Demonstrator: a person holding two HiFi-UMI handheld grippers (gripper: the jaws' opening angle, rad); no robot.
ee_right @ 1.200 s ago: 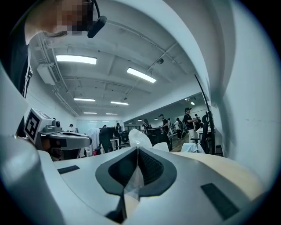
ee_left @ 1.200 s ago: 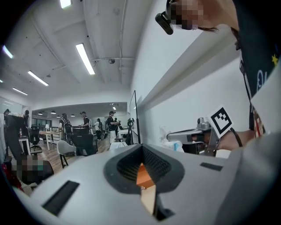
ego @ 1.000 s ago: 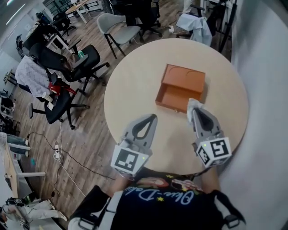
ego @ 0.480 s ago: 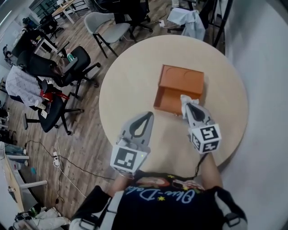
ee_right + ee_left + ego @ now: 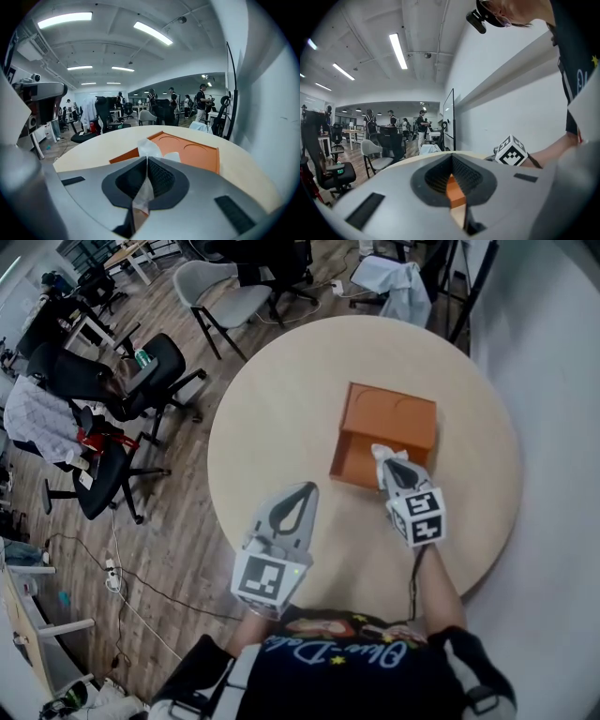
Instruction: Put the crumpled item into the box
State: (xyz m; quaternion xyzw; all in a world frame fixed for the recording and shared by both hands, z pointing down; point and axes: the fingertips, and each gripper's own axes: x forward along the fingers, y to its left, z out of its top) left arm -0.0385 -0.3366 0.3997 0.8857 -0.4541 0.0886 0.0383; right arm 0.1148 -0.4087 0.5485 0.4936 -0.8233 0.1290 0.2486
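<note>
An orange box [image 5: 386,432] lies on the round beige table [image 5: 281,418], its lid half slid back so the near part is open. My right gripper [image 5: 392,465] is shut on a crumpled white tissue [image 5: 380,455] and holds it over the box's near open edge. In the right gripper view the tissue [image 5: 149,149] sticks out past the jaws, with the box [image 5: 187,152] just beyond. My left gripper [image 5: 298,498] hovers shut and empty over the table's near left part; the box shows as an orange sliver [image 5: 454,193] between its jaws.
Office chairs [image 5: 141,371] stand on the wooden floor left of the table. A grey chair [image 5: 225,296] and a white cloth [image 5: 394,282] are beyond the far edge. A pale wall [image 5: 553,427] runs along the right.
My right gripper has carried the tissue forward and a little left, from beside the box's near right corner to over its open near edge. The left gripper has barely moved.
</note>
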